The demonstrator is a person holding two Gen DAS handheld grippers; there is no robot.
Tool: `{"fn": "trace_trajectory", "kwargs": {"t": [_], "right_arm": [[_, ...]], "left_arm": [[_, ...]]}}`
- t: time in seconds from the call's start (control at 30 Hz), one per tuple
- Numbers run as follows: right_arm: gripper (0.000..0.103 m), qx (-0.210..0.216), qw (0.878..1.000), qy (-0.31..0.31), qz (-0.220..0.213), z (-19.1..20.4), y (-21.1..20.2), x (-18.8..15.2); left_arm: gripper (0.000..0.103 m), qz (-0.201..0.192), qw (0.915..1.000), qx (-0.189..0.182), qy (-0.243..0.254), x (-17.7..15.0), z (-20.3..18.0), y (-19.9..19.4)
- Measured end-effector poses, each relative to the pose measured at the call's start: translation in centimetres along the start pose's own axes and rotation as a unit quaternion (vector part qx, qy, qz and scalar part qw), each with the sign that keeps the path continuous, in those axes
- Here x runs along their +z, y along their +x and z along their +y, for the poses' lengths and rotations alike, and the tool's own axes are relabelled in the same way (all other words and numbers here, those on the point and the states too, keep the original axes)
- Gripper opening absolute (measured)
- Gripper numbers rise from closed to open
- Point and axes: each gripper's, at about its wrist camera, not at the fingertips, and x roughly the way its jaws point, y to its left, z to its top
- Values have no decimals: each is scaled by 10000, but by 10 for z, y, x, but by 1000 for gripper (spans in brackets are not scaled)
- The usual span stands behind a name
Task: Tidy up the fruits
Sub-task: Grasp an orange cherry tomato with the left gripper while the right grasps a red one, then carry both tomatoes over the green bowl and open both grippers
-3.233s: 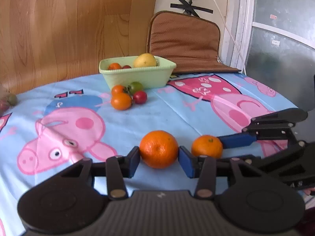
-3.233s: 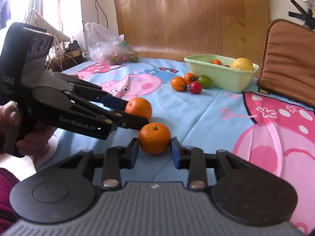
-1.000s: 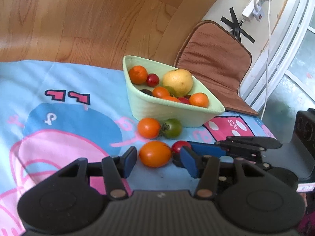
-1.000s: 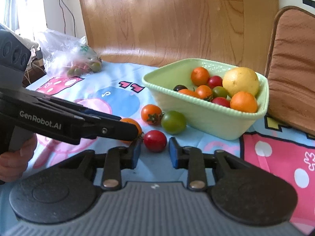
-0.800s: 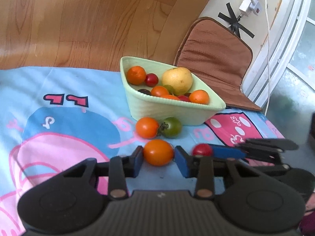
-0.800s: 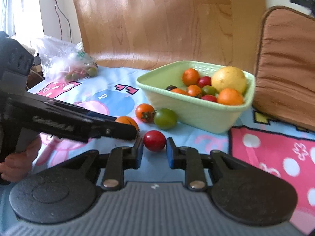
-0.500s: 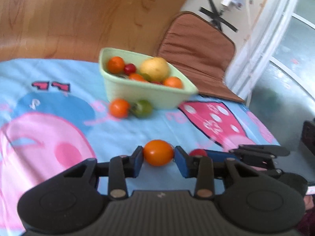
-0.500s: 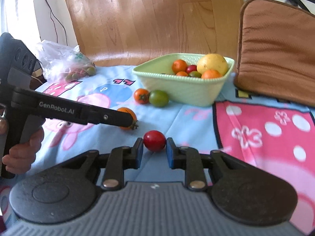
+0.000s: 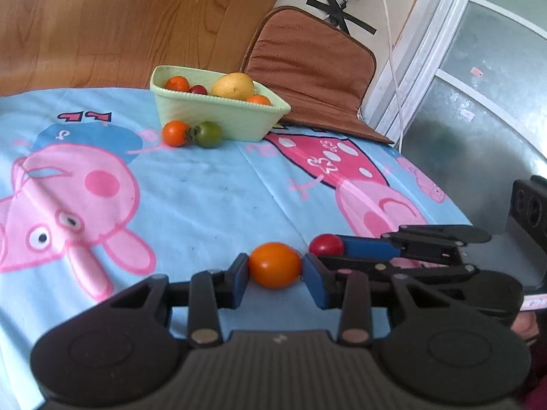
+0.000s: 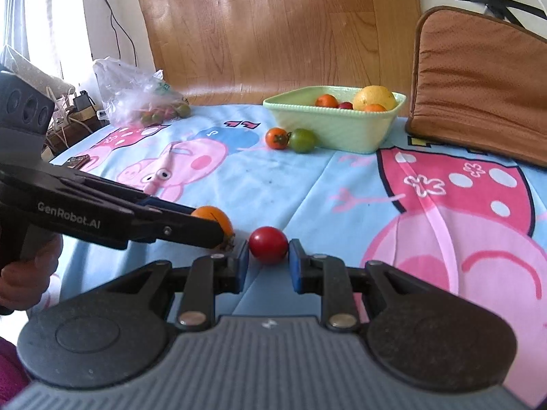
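Observation:
My left gripper [image 9: 275, 271] is shut on an orange tomato [image 9: 274, 265], held just above the cartoon tablecloth [image 9: 205, 198]. Beside it on the right, my right gripper [image 10: 267, 256] is shut on a small red tomato [image 10: 268, 244]; that red tomato [image 9: 326, 244] also shows in the left wrist view. The orange tomato [image 10: 213, 222] sits left of it in the right wrist view. A pale green bowl [image 9: 218, 119] holding several fruits stands far back. An orange tomato [image 9: 175, 133] and a green tomato [image 9: 209, 134] lie in front of the bowl.
A brown cushion [image 9: 311, 78] leans behind the bowl at the back right. A clear plastic bag of small fruits [image 10: 136, 102] lies at the table's far left edge. A hand [image 10: 24, 283] holds the left gripper's handle. Wooden boards stand behind the table.
Both grippers shut on their tomatoes near the bowl, then drew back together from it; the bowl and the two tomatoes in front of it now look smaller and farther.

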Motion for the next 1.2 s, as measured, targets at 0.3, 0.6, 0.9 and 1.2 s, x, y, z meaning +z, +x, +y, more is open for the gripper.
{"fn": "trace_trajectory", "kwargs": {"t": [0.3, 0.6, 0.9, 1.2], "right_arm": [[28, -92, 9999, 7, -120, 5, -4, -8], [28, -24, 9999, 33, -131, 2, -1, -6], [27, -45, 9994, 175, -297, -9, 6, 17], [28, -368, 9944, 295, -941, -40, 40, 83]], "left_arm": [[35, -79, 9999, 84, 74, -3, -3, -1], [35, 2, 10000, -26, 49, 5, 1, 1], [35, -250, 9994, 118, 202, 44, 6, 3], [35, -740, 9947, 645, 301, 134, 35, 40]]}}
